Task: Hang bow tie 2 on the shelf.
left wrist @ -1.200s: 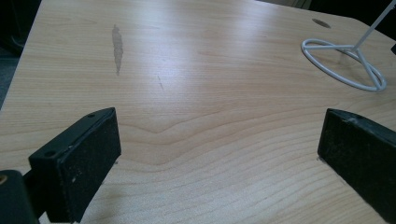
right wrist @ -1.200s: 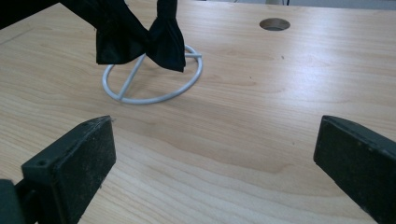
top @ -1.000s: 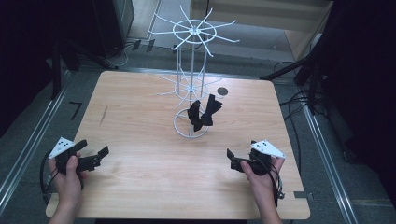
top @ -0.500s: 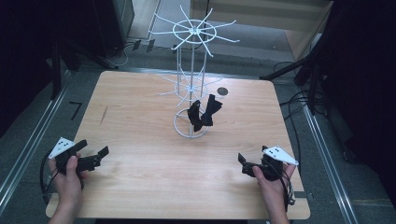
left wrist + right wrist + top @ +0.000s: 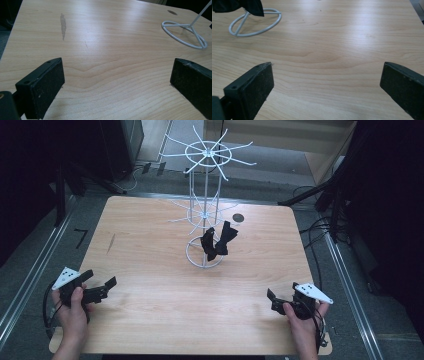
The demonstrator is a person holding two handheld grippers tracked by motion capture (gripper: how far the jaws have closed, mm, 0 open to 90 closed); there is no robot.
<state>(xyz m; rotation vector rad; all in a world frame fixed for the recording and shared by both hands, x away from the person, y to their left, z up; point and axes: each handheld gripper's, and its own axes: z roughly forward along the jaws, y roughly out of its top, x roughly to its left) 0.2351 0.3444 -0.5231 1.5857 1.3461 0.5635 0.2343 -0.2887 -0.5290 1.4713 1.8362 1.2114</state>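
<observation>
Black bow ties (image 5: 218, 240) are hanging on the white wire rack (image 5: 205, 215), so I'm resting the left gripper (image 5: 102, 288) and right gripper (image 5: 274, 299) spread, empty, at the near table (image 5: 150, 250) corners.

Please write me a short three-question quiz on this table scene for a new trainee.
1. True or false: the left gripper grips the black cloth.
2. What does the black cloth hang on?
3. The right gripper is: A) open, B) shut on the rack, C) lifted above the rack.

Key:
1. False; its jaws stand open over the bare table.
2. The white wire rack.
3. A.
</observation>
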